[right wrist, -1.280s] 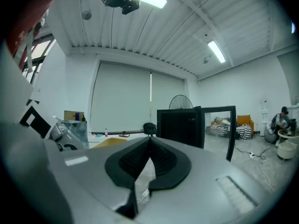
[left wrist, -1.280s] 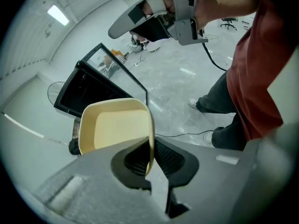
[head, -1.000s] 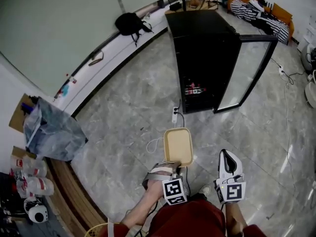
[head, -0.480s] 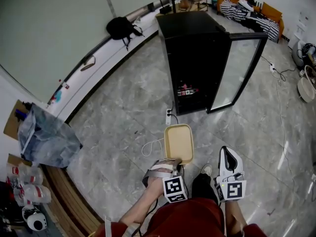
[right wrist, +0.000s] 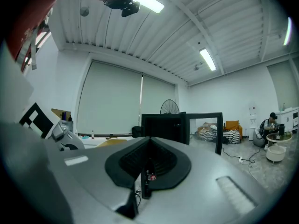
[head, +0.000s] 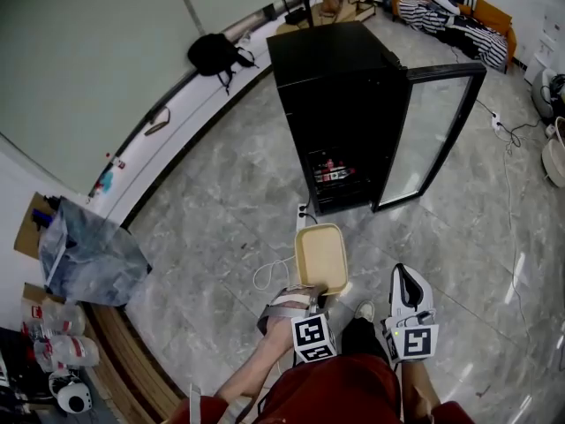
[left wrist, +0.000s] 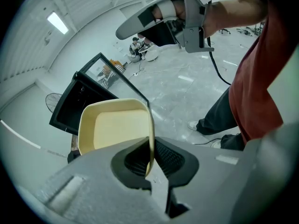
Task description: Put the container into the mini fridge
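Note:
The beige container [head: 320, 256] hangs level over the floor, its open top facing up. My left gripper [head: 311, 293] is shut on its near rim; in the left gripper view the rim [left wrist: 150, 143] is pinched between the dark pads. The black mini fridge [head: 340, 95] stands ahead with its glass door [head: 433, 140] swung open to the right and a few items on its bottom shelf [head: 329, 171]. My right gripper [head: 403, 276] is beside the container on the right, shut and holding nothing. In the right gripper view the fridge [right wrist: 163, 125] lies straight ahead.
A white power strip [head: 303, 212] and a looped cable [head: 269, 270] lie on the marble floor in front of the fridge. A grey bag [head: 84, 247] and bottles [head: 53, 347] sit at the left by a low ledge. A black backpack [head: 212, 53] rests on the ledge.
Both grippers and the container have moved forward toward the fridge, which now looks closer and larger. The grip on the container is unchanged.

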{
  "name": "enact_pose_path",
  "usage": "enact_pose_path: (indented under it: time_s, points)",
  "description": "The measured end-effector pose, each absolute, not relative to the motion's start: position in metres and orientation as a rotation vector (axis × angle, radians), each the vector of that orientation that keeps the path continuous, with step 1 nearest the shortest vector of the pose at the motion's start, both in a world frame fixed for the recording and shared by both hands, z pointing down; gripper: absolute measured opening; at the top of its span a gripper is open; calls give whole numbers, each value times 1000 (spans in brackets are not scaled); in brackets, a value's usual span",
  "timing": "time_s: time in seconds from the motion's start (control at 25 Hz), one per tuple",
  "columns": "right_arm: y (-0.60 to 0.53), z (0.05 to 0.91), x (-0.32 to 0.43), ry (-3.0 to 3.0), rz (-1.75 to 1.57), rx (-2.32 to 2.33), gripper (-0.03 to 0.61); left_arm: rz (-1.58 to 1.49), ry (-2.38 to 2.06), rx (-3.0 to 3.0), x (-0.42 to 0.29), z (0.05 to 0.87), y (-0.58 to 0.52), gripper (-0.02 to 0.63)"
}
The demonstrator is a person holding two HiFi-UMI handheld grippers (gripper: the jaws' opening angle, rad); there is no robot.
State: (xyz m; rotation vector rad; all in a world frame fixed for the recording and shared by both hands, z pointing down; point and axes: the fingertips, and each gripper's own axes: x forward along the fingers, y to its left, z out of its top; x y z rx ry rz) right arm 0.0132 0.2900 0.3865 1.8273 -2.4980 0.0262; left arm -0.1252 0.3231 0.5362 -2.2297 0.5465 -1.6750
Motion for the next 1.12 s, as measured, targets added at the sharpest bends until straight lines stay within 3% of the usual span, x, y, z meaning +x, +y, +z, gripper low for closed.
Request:
enact_pose_path:
  time_s: [0.72,1.12]
  points:
    - [176,391,134,-2521,-15,1807,0,-1708,577,-2196,-12,529,208,26]
    - [151,400,147,-2537,19,1803,0,-1729,586,-2188,1,533,187,26]
